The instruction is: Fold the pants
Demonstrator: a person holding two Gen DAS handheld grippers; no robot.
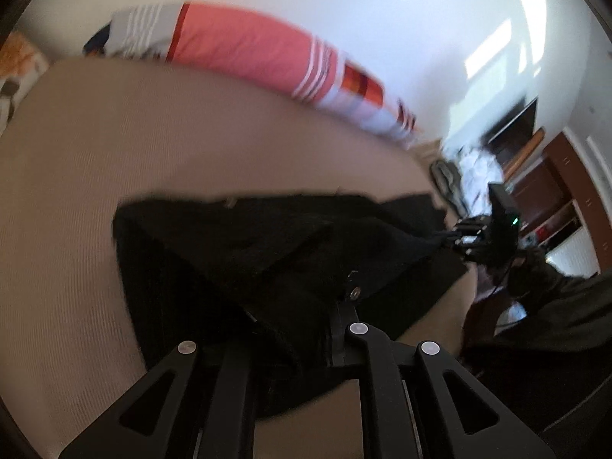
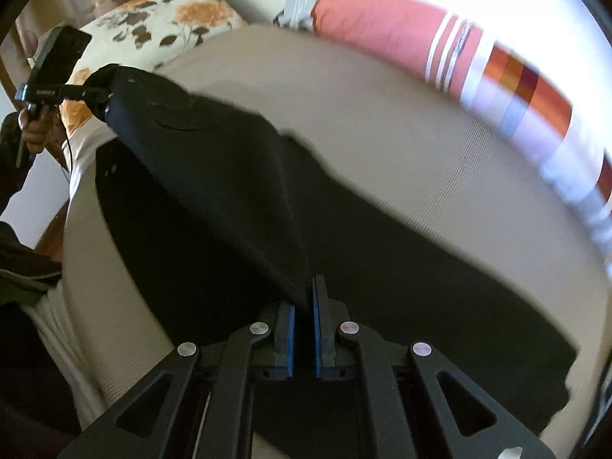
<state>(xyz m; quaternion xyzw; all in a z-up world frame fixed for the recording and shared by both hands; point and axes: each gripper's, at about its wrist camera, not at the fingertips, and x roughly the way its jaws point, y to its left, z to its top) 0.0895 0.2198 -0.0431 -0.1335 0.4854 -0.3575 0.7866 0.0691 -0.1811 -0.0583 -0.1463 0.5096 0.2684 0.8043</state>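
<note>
Black pants (image 2: 237, 206) lie spread on the beige bed (image 2: 382, 122), along its near edge, with one part lifted off the sheet between the two grippers. The right gripper (image 2: 304, 329) has its blue-padded jaws clenched on a raised fold of the dark cloth. The left gripper (image 2: 97, 93), held by a hand (image 2: 36, 130) near the bed's left corner, is pinched on another edge of the pants beside a flowered pillow (image 2: 160, 19). A striped pink pillow (image 1: 244, 49) rests along the far edge, against the wall.

L tool (image 1: 306, 306) tips buried in pants (image 1: 237, 252); pillow (image 1: 244, 49) blurred.
</note>
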